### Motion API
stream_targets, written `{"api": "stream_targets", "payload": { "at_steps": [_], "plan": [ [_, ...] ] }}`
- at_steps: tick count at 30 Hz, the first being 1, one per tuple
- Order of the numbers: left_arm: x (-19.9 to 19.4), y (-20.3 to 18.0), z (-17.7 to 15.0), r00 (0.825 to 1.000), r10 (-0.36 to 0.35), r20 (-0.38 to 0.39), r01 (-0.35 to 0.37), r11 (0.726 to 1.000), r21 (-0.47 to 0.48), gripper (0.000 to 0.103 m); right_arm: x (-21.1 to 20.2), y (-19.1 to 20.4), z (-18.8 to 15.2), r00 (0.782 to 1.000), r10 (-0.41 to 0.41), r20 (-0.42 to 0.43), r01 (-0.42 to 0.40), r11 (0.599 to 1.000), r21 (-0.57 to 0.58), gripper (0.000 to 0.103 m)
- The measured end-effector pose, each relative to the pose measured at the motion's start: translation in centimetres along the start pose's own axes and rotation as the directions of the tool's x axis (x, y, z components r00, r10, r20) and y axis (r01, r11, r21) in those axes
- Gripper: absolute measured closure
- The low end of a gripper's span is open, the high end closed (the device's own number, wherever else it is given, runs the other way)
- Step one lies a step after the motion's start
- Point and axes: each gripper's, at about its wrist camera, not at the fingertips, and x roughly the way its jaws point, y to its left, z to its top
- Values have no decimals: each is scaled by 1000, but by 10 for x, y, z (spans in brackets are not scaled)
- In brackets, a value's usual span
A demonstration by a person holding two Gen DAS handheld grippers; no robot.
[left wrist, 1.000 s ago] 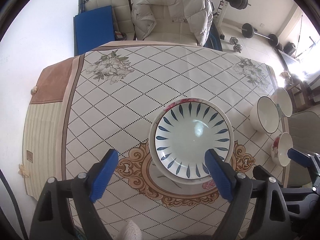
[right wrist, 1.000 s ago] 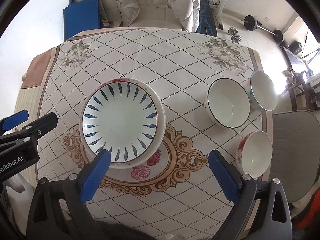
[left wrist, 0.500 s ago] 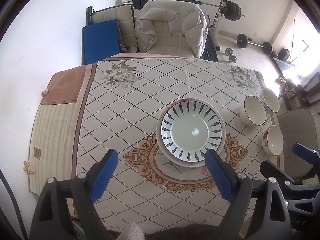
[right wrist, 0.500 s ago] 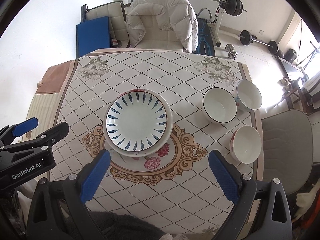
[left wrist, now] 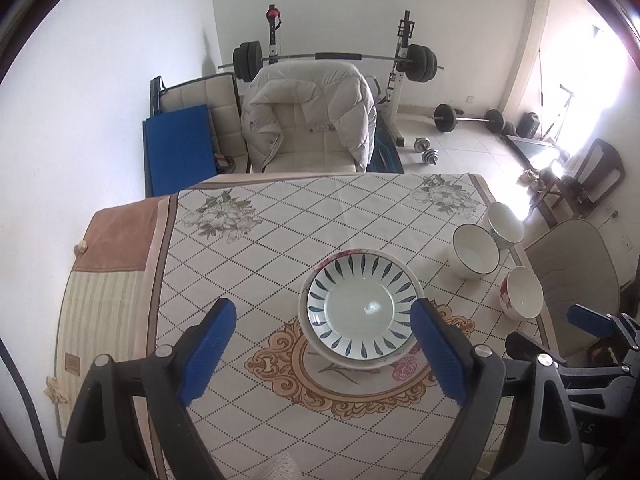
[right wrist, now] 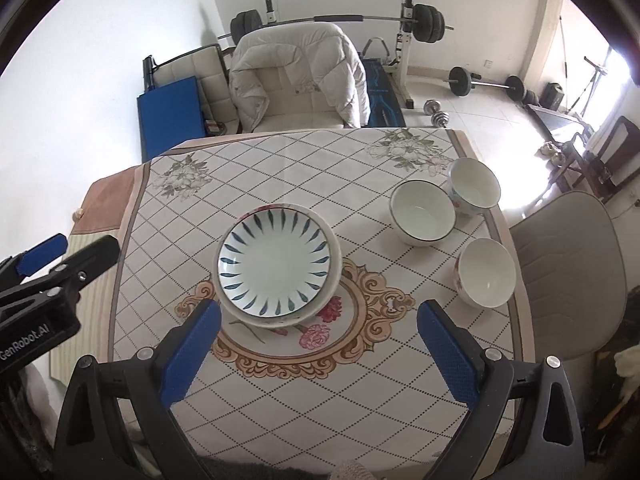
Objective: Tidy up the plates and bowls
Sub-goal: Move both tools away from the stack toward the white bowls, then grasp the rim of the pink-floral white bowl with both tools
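A blue-leaf plate (left wrist: 358, 310) (right wrist: 276, 266) is stacked on a floral plate (right wrist: 320, 300) at the table's middle. Three bowls stand at the right edge: a dark-rimmed white bowl (left wrist: 474, 254) (right wrist: 422, 216), a floral bowl behind it (left wrist: 505, 222) (right wrist: 474, 186), and a red-flower bowl nearer me (left wrist: 522, 296) (right wrist: 486, 270). My left gripper (left wrist: 320, 354) is open and empty, raised above the table's near side. My right gripper (right wrist: 318, 352) is open and empty, also raised, to the right of the left one.
The table carries a diamond-pattern cloth (right wrist: 288, 168). A chair with a white jacket (left wrist: 308, 116) stands at the far side, a grey chair (right wrist: 568, 268) at the right. A blue mat (left wrist: 178, 148) and weights lie beyond.
Both grippers have risen and drawn back from the table, so the plates and bowls look smaller and more of the room shows. Nothing on the table moved.
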Motion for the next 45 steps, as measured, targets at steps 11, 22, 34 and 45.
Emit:
{"api": "stream_targets", "payload": {
  "at_steps": [11, 22, 34, 45],
  "plan": [
    [56, -94, 24, 992, -100, -72, 106, 990, 89, 3, 11, -153, -8, 996, -83, -22, 86, 964, 250, 3],
    [195, -258, 27, 924, -151, -351, 208, 969, 131, 12, 126, -334, 12, 981, 18, -192, 36, 961, 276, 3],
    [299, -325, -13, 798, -181, -574, 262, 963, 60, 41, 251, -377, 5, 886, 208, -414, -119, 966, 230, 21],
    [310, -321, -31, 745, -257, -616, 282, 958, -59, 82, 291, -371, 0, 827, 319, -463, -209, 939, 274, 72]
  ]
}}
